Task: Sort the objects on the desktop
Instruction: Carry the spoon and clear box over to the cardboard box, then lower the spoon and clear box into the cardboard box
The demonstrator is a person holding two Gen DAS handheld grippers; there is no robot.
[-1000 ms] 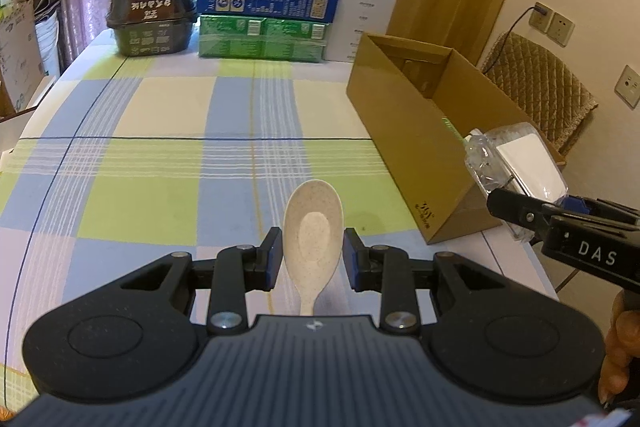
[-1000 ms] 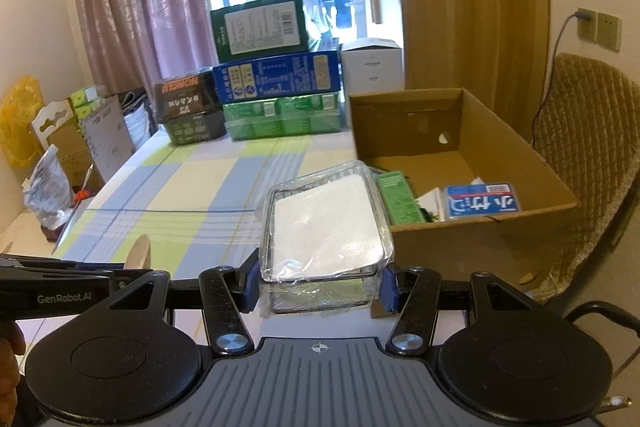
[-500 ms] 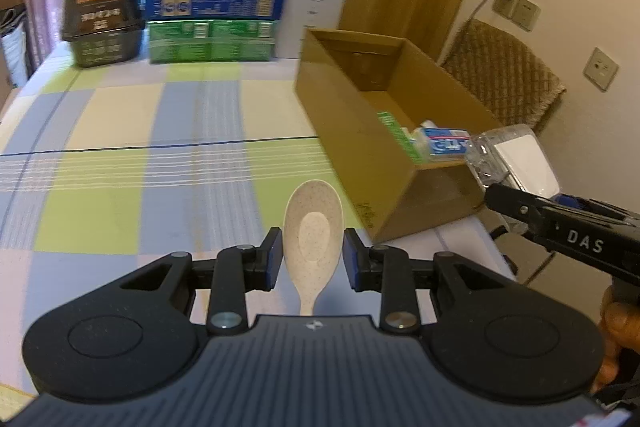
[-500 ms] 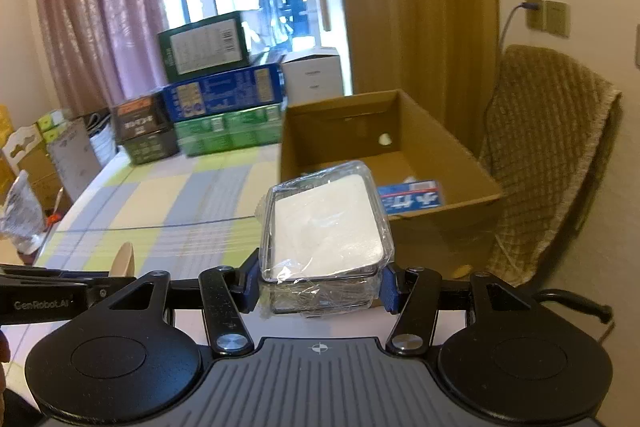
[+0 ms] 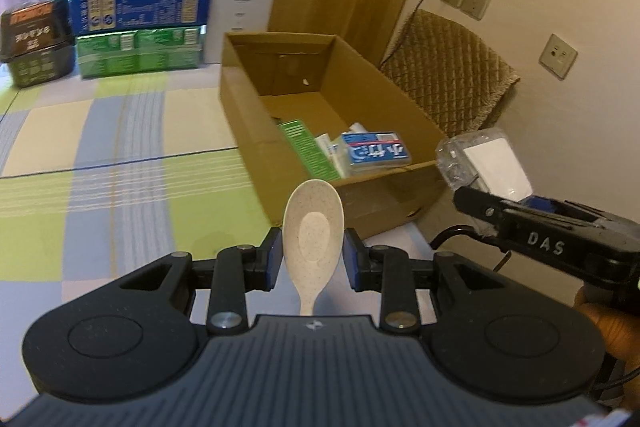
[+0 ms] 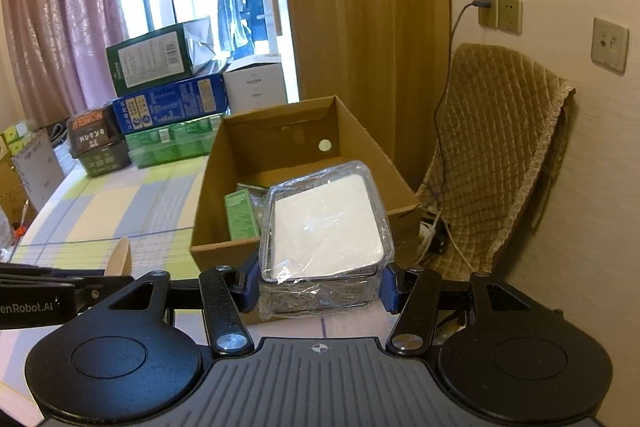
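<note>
My left gripper (image 5: 313,255) is shut on a speckled cream spoon (image 5: 312,235), bowl pointing forward, held above the table just short of the cardboard box (image 5: 256,147). My right gripper (image 6: 318,287) is shut on a plastic-wrapped box with a white lid (image 6: 324,227), which hangs at the near right corner of the cardboard box (image 6: 208,187). The same wrapped box (image 5: 480,163) shows at the right of the left wrist view. Inside the cardboard box lie a green packet (image 5: 306,147) and a blue-labelled pack (image 5: 378,153).
Stacked green, blue and white cartons (image 5: 140,23) and a black noodle tub (image 5: 38,45) stand at the far end of the checked tablecloth (image 5: 100,155). A quilted chair (image 6: 500,155) stands by the wall right of the table, with cables on the floor.
Both grippers have swung right and closer to the cardboard box, whose inside now shows in both views. The spoon and the wrapped box stay gripped.
</note>
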